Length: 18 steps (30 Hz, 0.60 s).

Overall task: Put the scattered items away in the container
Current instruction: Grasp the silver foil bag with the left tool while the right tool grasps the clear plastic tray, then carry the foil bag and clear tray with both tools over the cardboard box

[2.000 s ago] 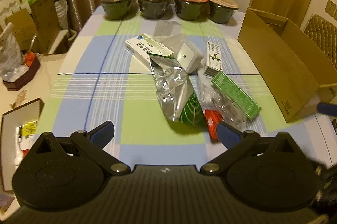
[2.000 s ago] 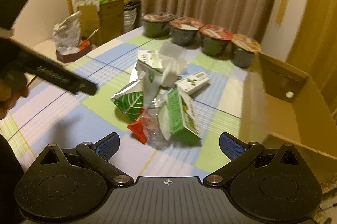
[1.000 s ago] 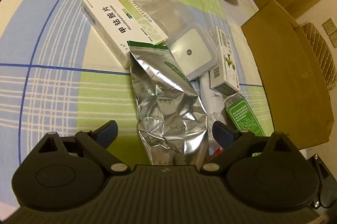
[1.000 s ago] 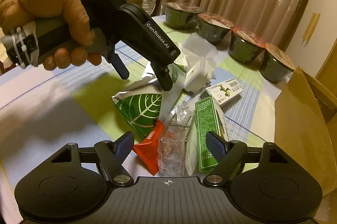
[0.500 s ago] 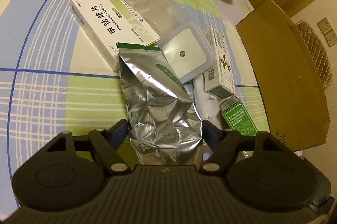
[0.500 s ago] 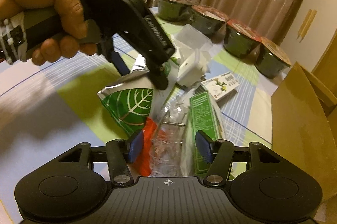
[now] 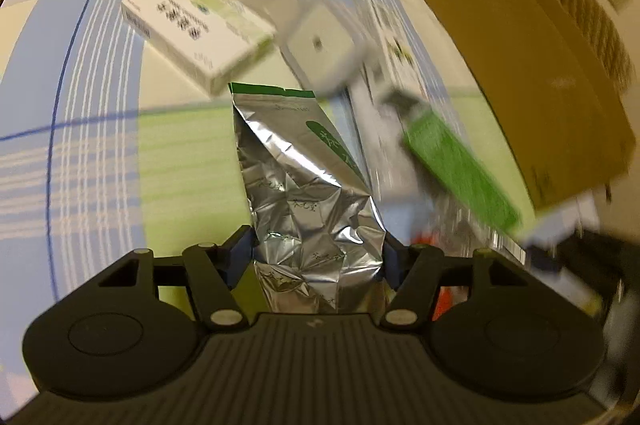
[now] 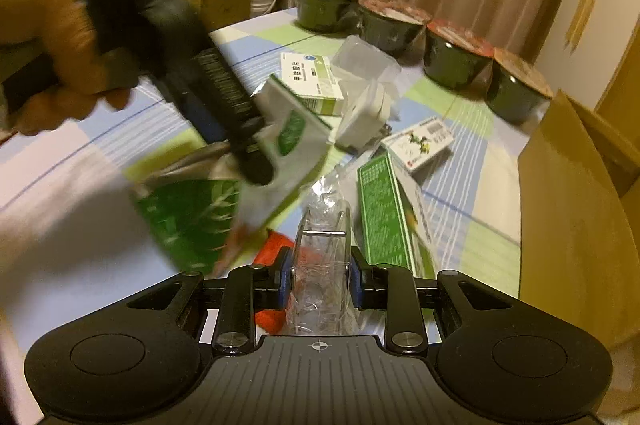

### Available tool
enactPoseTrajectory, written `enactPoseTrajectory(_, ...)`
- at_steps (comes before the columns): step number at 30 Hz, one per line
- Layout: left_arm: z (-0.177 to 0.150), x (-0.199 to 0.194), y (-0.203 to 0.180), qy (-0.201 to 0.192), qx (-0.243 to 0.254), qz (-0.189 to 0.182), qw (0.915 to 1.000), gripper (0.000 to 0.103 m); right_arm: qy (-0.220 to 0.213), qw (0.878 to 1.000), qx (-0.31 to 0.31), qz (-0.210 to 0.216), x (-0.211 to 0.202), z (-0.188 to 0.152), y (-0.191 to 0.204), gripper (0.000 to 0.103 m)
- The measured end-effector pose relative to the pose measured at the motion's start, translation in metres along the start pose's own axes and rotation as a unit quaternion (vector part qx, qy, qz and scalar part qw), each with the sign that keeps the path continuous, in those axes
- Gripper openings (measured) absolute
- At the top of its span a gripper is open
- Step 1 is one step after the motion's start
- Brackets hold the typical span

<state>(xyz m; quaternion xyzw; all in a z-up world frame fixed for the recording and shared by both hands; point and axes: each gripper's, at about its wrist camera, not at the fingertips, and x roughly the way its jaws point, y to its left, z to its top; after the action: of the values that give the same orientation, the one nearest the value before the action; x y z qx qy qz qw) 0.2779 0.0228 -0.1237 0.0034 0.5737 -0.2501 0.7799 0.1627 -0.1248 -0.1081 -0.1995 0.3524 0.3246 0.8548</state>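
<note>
My left gripper (image 7: pixel 316 257) is shut on a crinkled silver foil pouch (image 7: pixel 296 165) with a green label. In the right wrist view a hand holds this left gripper (image 8: pixel 260 157), and the pouch (image 8: pixel 296 141) hangs blurred above the table. My right gripper (image 8: pixel 320 277) is shut on a clear plastic bag (image 8: pixel 324 217). A green box (image 8: pixel 384 213) lies just right of it and a red packet (image 8: pixel 272 249) just left. The open cardboard box (image 8: pixel 572 225) stands on the right, also at the right of the left wrist view as the cardboard box (image 7: pixel 520 65).
A white medicine box (image 7: pixel 196 25), a white square case (image 7: pixel 320 45), a small printed box (image 8: pixel 424 145) and a clear plastic tub (image 8: pixel 360 61) lie on the checked tablecloth (image 7: pixel 100 145). Several lidded noodle bowls (image 8: pixel 392 21) line the far edge before a curtain.
Both grippers have shut, the left on the foil pouch and the right on the clear bag. The left gripper and pouch are blurred with motion and have come up off the table.
</note>
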Motion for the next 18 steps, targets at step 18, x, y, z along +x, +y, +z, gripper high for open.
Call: enactPoseTrajectory(18,-0.029,-0.003,0.001,0.017,-0.007,0.005,0.9998,0.061,0.008,1.000,-0.020,-0.022,0.001,-0.012,0.007,0.031)
